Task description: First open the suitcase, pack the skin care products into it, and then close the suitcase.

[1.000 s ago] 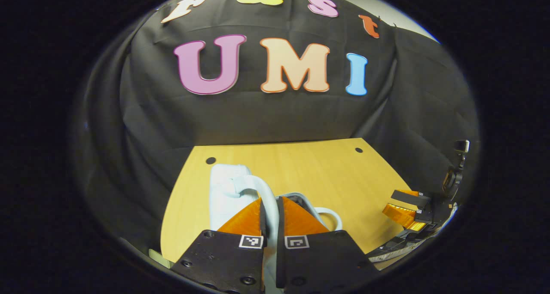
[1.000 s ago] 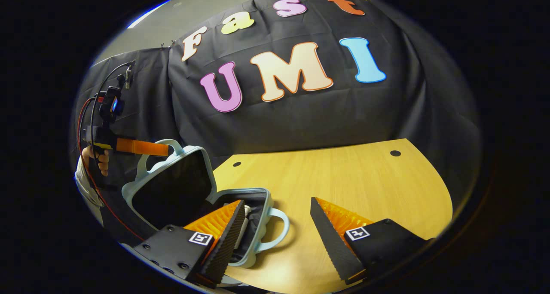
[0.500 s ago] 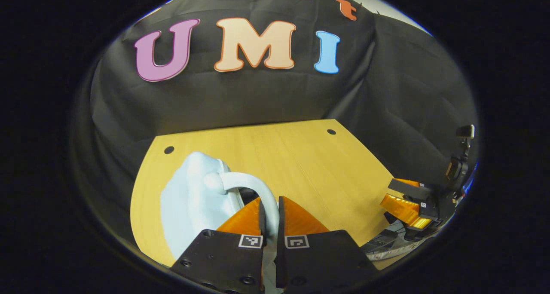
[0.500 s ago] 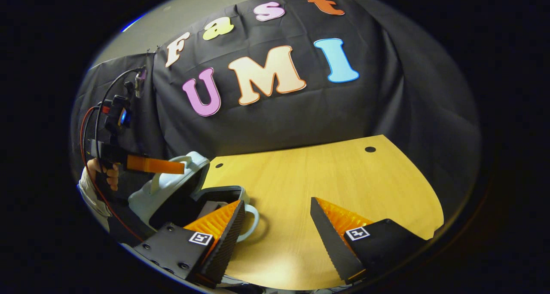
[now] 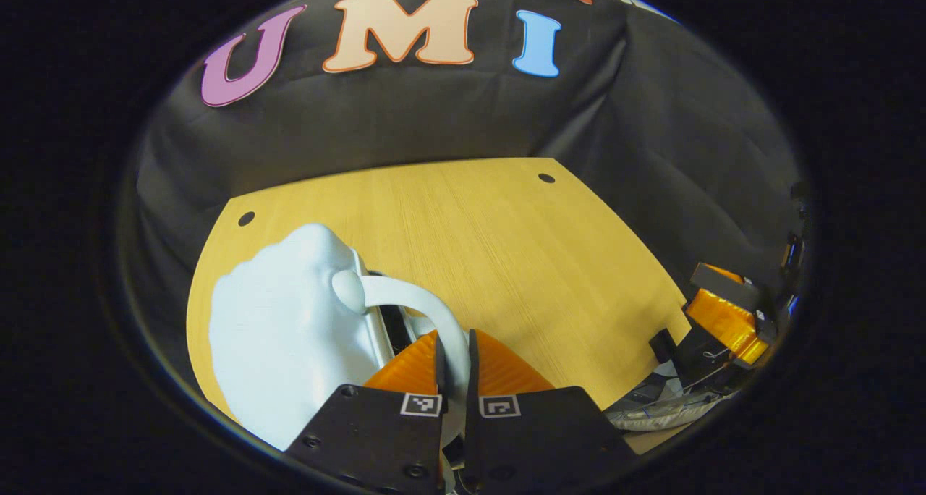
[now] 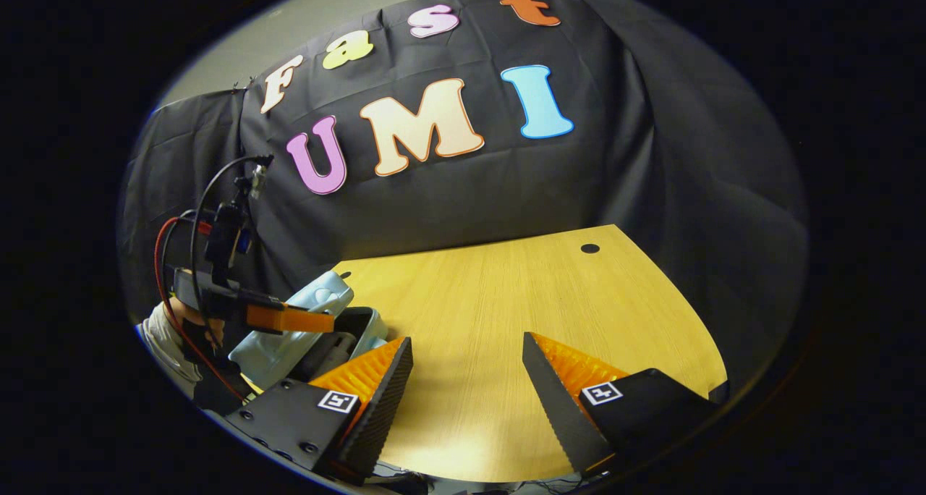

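Suitcase point(image 5: 289, 328), a small pale blue hard case, sits at about 8 o'clock on the wooden counter point(image 5: 506, 242) in the left gripper view, near the counter's near-left edge. Its lid point(image 6: 289, 328) is tipped down over the base with a dark gap open between the two shells, so I judge the closing step is under way and not yet finished.

The left hand-held gripper point(image 5: 453, 357) is clamped on the lid's curved handle point(image 5: 412, 307), both fingers pressing its sides. That grip makes sense: the handle sits at the lid's free edge, far from the hinge, so it gives good leverage and control for lowering the lid gently.

The right hand-held gripper point(image 6: 466, 379) hangs over bare counter with its fingers wide apart and holding nothing, kept clear at 3 o'clock of the case, probably so it does not get in the lid's way.

In the right gripper view the case lies at 9 o'clock, its long axis running roughly from near-left to far-right, with the handle edge facing the middle of the counter and the hinge side toward the person's sleeve point(image 6: 163, 339). What is packed inside cannot be told through the gap.
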### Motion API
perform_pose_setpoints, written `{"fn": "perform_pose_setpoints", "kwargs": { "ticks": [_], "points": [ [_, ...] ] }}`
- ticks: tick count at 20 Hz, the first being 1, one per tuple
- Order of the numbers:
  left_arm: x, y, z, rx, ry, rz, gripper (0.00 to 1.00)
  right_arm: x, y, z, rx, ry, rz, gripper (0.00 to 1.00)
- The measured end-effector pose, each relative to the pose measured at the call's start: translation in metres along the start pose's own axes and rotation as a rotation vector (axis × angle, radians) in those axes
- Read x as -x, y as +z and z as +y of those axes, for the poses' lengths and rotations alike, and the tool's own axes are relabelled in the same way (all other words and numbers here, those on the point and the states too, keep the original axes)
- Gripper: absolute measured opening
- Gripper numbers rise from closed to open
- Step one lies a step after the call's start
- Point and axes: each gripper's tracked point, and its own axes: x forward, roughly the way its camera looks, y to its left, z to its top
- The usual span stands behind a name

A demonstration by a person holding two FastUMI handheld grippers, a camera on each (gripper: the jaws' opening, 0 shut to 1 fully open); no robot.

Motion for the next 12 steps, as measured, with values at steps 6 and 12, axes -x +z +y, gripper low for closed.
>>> {"fn": "perform_pose_setpoints", "kwargs": {
  "ticks": [6,12],
  "points": [
    [-0.025,-0.023,-0.008,0.011,0.007,0.071,0.08,0.003,-0.002,-0.009,0.001,-0.011,0.007,0.96],
    [0.009,0.025,-0.025,-0.031,0.067,-0.141,0.50,0.002,0.016,-0.010,0.000,-0.014,-0.031,0.96]
  ]
}}
